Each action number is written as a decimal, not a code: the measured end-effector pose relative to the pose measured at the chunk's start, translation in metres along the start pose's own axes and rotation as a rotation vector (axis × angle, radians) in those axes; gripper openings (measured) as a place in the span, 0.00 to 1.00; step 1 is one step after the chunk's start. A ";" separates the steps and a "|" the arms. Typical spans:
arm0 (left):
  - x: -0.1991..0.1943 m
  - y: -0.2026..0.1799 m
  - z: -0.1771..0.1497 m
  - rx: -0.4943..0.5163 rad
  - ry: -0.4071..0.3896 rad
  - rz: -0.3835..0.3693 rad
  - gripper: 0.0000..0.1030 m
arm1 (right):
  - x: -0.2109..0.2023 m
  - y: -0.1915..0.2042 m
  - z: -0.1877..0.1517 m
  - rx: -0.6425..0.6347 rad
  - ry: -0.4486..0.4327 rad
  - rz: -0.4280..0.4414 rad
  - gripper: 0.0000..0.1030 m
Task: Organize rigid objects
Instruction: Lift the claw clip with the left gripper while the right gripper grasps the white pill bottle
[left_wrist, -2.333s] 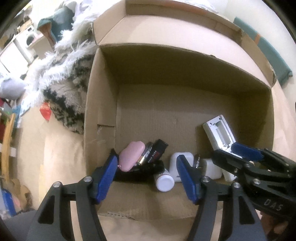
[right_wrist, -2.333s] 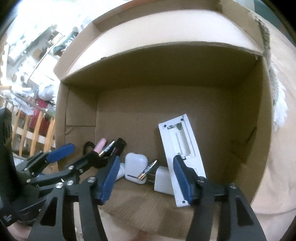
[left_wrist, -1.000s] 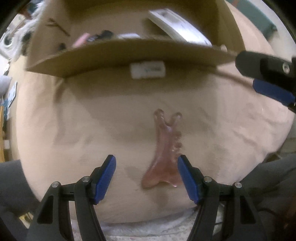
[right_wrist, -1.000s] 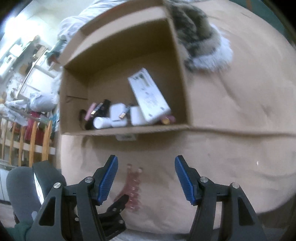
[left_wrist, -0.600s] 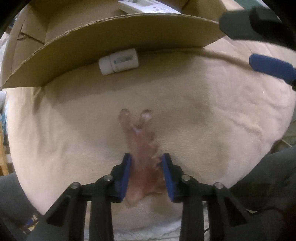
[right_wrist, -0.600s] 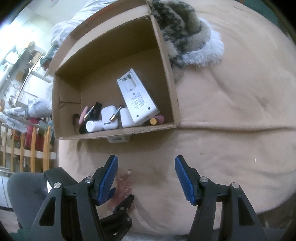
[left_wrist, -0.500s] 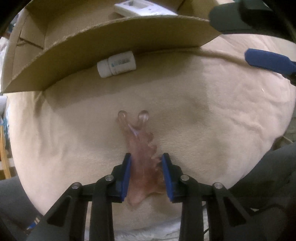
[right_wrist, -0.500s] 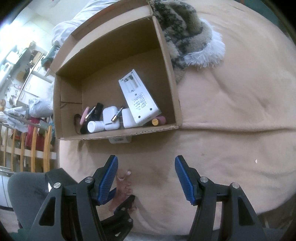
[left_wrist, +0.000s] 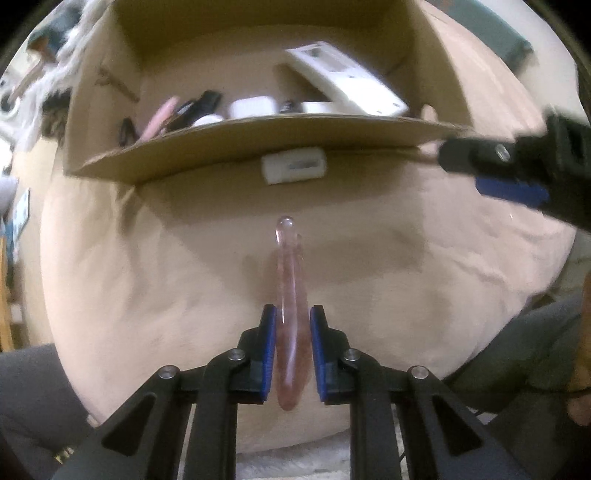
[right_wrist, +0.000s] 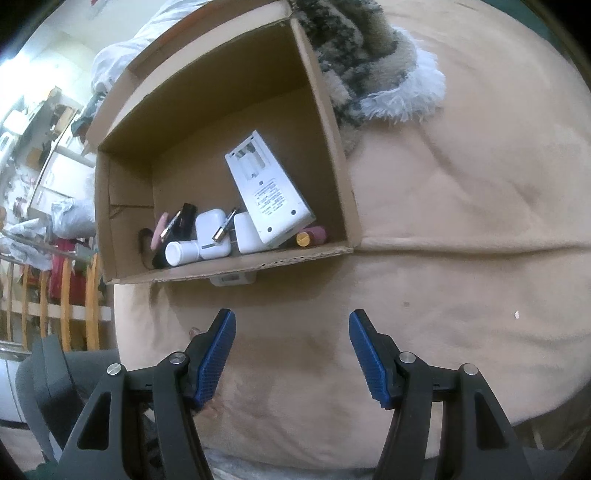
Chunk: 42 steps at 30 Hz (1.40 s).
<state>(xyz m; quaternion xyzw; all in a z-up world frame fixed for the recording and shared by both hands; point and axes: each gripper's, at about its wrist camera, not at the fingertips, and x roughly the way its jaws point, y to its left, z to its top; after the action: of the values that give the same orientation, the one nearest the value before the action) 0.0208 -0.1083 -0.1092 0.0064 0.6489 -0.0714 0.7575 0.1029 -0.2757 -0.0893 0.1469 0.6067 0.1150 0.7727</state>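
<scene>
1 cardboard box (right_wrist: 325, 110), 1 pink scraper (left_wrist: 290, 295), 2 grippers, 1 remote (right_wrist: 266, 195).

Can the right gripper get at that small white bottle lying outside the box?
Probably yes: the right gripper is open and empty, and the white bottle lies against the cardboard box wall with bare blanket between.

At your nine o'clock stands a wooden slatted rail (right_wrist: 66, 291); at ten, bright cluttered white shelves (right_wrist: 48, 155); beneath you, a tan blanket (right_wrist: 461, 229).
</scene>
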 end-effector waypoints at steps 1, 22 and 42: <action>0.002 0.007 0.001 -0.024 0.016 -0.013 0.16 | 0.002 0.001 0.000 -0.003 0.004 -0.005 0.65; -0.015 0.039 0.042 -0.109 0.035 -0.009 0.16 | 0.029 0.032 -0.006 -0.094 0.091 0.001 0.65; -0.014 0.101 0.045 -0.195 -0.047 0.056 0.16 | 0.122 0.099 0.024 -0.229 0.133 -0.159 0.65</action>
<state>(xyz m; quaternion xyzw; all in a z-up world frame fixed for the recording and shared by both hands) 0.0751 -0.0113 -0.0966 -0.0508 0.6344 0.0133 0.7713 0.1554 -0.1423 -0.1581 0.0016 0.6491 0.1315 0.7492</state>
